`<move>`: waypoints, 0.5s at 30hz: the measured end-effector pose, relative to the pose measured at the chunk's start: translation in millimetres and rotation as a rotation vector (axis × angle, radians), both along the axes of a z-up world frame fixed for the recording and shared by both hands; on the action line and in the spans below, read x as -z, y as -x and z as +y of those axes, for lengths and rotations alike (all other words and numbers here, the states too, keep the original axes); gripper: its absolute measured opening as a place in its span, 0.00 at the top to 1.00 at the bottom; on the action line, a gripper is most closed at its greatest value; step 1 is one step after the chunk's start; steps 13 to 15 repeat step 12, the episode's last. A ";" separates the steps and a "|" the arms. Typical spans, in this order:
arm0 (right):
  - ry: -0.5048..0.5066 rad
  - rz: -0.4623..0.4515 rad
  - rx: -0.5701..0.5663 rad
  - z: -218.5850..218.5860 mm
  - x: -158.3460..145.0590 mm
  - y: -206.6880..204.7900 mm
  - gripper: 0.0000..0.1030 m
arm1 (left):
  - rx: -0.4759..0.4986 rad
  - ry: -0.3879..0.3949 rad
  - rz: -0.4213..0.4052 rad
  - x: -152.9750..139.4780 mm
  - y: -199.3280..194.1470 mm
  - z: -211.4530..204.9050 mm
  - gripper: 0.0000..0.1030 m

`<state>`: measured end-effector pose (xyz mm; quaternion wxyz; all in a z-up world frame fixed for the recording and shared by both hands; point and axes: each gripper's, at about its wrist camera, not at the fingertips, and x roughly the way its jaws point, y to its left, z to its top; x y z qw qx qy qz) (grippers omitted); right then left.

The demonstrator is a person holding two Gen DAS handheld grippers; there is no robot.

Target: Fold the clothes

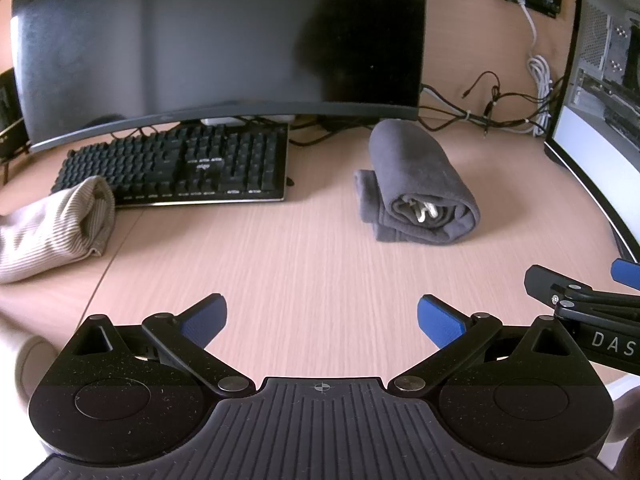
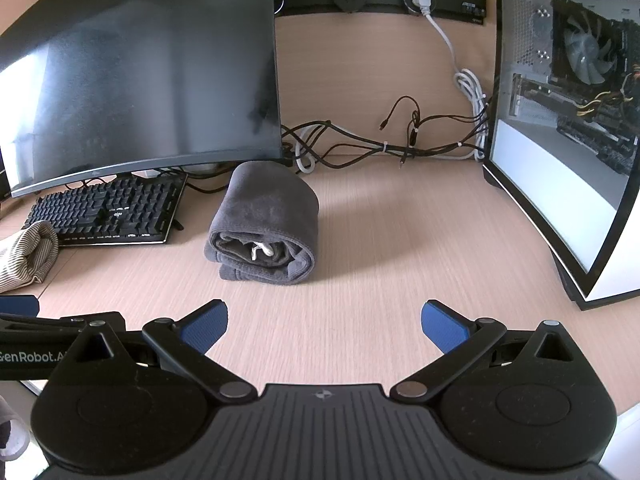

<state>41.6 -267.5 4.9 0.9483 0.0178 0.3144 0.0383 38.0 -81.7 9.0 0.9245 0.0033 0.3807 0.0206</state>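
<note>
A dark grey garment [image 1: 416, 188] lies rolled and folded on the wooden desk, a white drawstring showing at its open end; it also shows in the right wrist view [image 2: 266, 224]. A beige ribbed garment [image 1: 52, 228] lies bunched at the left by the keyboard, also seen in the right wrist view [image 2: 26, 254]. My left gripper [image 1: 322, 320] is open and empty above bare desk, well short of the grey garment. My right gripper [image 2: 324, 324] is open and empty, also short of it. Part of the right gripper [image 1: 580, 300] shows at the left view's right edge.
A black keyboard [image 1: 180, 166] and a dark curved monitor [image 1: 216, 44] stand behind. A glass-sided PC case [image 2: 568, 128] stands at the right. Tangled cables [image 2: 400, 140] run along the back wall. The desk [image 2: 400, 240] is light wood.
</note>
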 end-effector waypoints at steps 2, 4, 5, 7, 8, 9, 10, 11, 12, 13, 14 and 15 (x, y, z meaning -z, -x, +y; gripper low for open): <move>0.000 0.003 0.000 -0.1 0.6 -0.8 0.00 | 0.001 0.000 0.001 0.2 -0.7 0.3 0.00; -0.001 0.005 0.000 0.1 1.2 -1.5 0.00 | 0.001 0.000 0.002 0.6 -1.4 0.8 0.00; -0.001 0.006 0.000 0.3 1.5 -2.1 0.00 | 0.001 0.000 0.003 0.7 -1.8 1.0 0.00; -0.001 0.009 0.001 0.7 2.3 -3.2 0.00 | 0.002 0.001 0.005 1.1 -2.7 1.3 0.00; -0.001 0.011 0.001 0.8 2.7 -3.7 0.00 | 0.002 0.000 0.004 1.3 -3.2 1.4 0.00; -0.002 0.013 0.001 0.9 3.1 -4.6 0.00 | 0.002 -0.002 0.001 1.4 -3.9 1.4 0.00; -0.001 0.016 0.002 0.9 3.6 -5.6 0.00 | 0.003 -0.004 -0.001 1.5 -4.7 1.2 0.00; -0.001 0.018 0.003 0.9 4.0 -6.6 0.00 | 0.007 -0.007 -0.004 1.6 -5.7 0.7 0.00; -0.001 0.020 0.004 0.8 4.3 -7.8 0.00 | 0.011 -0.008 -0.003 1.9 -7.5 0.4 0.00; -0.001 0.020 0.004 0.8 4.3 -7.8 0.00 | 0.011 -0.008 -0.003 1.9 -7.5 0.4 0.00; -0.001 0.020 0.004 0.8 4.3 -7.8 0.00 | 0.011 -0.008 -0.003 1.9 -7.5 0.4 0.00; -0.001 0.020 0.004 0.8 4.3 -7.8 0.00 | 0.011 -0.008 -0.003 1.9 -7.5 0.4 0.00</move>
